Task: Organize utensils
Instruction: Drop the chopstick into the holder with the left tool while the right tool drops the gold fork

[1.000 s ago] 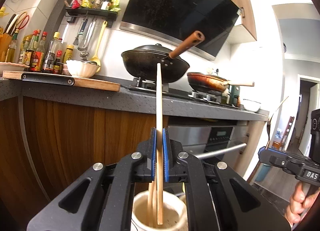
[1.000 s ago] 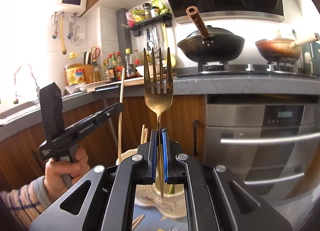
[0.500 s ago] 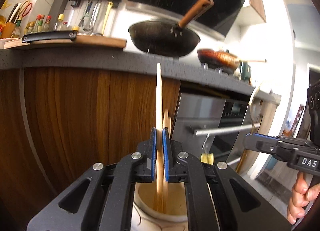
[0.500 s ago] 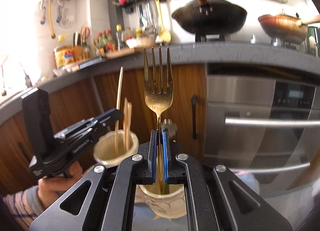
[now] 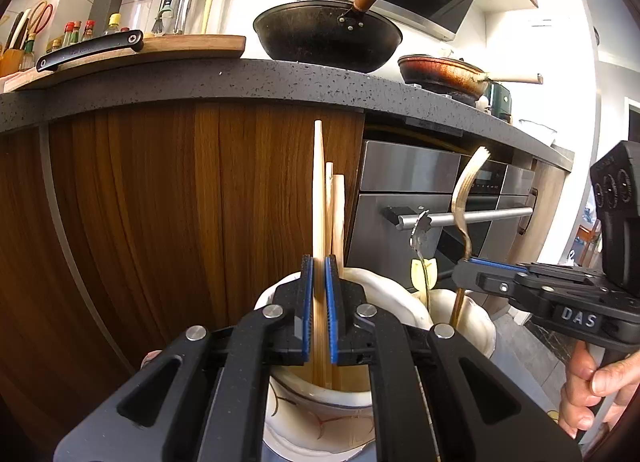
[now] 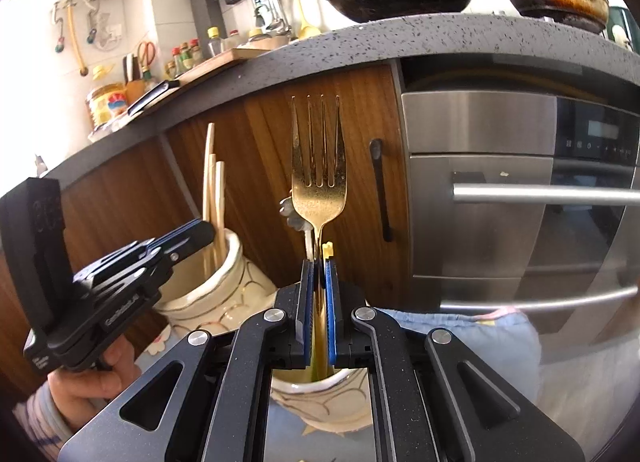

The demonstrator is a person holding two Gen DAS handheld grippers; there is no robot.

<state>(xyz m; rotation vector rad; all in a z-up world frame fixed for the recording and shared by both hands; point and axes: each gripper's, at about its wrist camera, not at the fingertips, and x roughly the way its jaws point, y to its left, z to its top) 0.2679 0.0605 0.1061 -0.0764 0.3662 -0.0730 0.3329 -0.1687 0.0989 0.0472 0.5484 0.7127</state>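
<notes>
My left gripper is shut on a wooden chopstick that stands upright with its lower end inside a cream ceramic holder. Two more chopsticks stand in that holder. My right gripper is shut on the handle of a gold fork, tines up, its lower end inside a second cream holder. In the left wrist view the fork and right gripper show over that second holder. In the right wrist view the left gripper is at the chopstick holder.
Another utensil with a flower-shaped end and a yellow piece stick out of the second holder. Wooden cabinet fronts and a steel oven stand just behind. A dark counter edge overhangs above. Blue cloth lies under the holders.
Both grippers have come down. The chopstick and the fork have sunk deeper into their holders, and the counter now sits high in both views.
</notes>
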